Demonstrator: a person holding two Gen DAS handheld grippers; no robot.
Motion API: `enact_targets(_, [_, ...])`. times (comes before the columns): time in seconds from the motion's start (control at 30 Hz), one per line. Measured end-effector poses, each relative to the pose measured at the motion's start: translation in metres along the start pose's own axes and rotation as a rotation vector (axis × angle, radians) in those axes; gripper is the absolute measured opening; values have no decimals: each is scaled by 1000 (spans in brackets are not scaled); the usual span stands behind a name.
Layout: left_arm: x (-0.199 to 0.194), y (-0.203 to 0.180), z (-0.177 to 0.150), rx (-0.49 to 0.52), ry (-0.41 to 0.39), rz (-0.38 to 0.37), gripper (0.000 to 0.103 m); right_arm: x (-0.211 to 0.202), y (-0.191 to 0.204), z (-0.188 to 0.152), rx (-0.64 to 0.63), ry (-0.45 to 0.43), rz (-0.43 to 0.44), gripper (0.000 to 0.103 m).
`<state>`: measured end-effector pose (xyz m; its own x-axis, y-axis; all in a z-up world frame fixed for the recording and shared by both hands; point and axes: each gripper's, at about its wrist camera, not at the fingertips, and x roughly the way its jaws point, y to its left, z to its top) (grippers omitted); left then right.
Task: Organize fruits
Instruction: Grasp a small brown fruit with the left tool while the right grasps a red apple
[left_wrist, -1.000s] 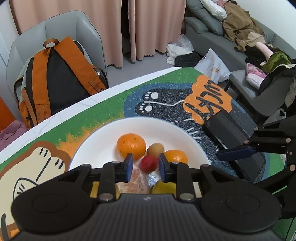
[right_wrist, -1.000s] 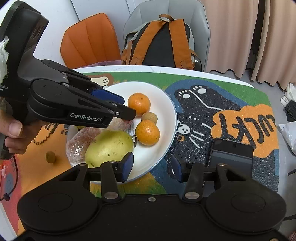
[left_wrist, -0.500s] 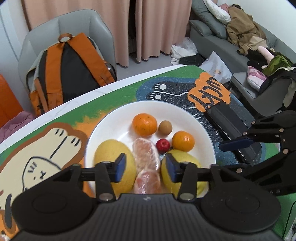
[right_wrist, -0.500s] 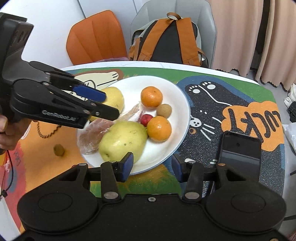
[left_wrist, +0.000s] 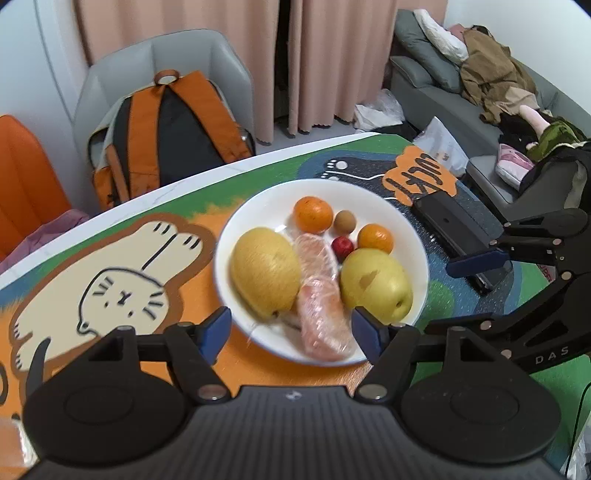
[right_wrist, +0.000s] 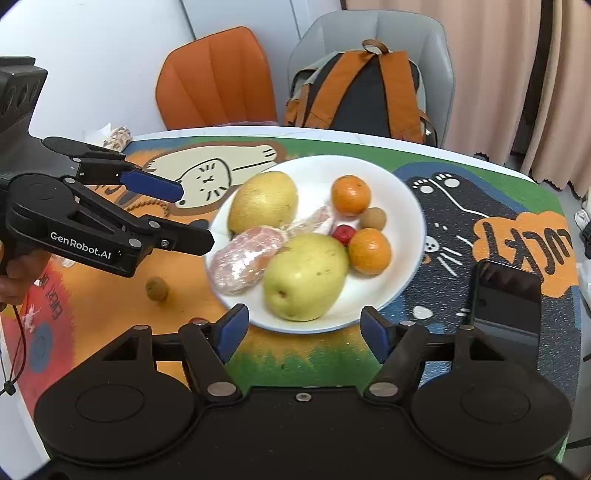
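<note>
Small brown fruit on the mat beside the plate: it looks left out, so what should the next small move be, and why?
Probably bring the left gripper down over the small brown fruit. It lies alone on the mat, apart from the white plate that holds the other fruit. The left gripper's jaws, which have just been opening, hold nothing, and it hovers nearest that side; the right gripper is also empty.

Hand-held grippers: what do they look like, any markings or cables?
Both are matte black linkage frames with blue finger pads. The left hand-held gripper reads "GenRobot.AI" in white; a thin red cord hangs below it. The right hand-held gripper shows "DAS" lettering.
</note>
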<state>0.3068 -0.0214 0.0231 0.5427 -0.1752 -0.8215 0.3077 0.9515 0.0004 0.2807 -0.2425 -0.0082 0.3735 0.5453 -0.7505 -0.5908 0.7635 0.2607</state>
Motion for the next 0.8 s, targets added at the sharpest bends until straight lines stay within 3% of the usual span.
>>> enact_targets(0.27, [-5, 9, -37, -27, 11, 1, 70, 0, 26, -12, -29, -20, 10, 77])
enact_targets(0.43, [-4, 16, -60, -50, 15, 20, 70, 8, 41, -18, -45, -7, 23, 77])
enact_targets(0.53, [-5, 22, -70, -69, 9, 21, 68, 12, 50, -22, -58, 3, 32, 72])
enact_targets(0.63, [-4, 28, -80, -95, 7, 15, 66, 18, 58, -23, -65, 16, 38, 60])
enact_targets(0.8, [1, 37, -93, -123, 12, 19, 59, 25, 72, -26, -83, 25, 41, 55])
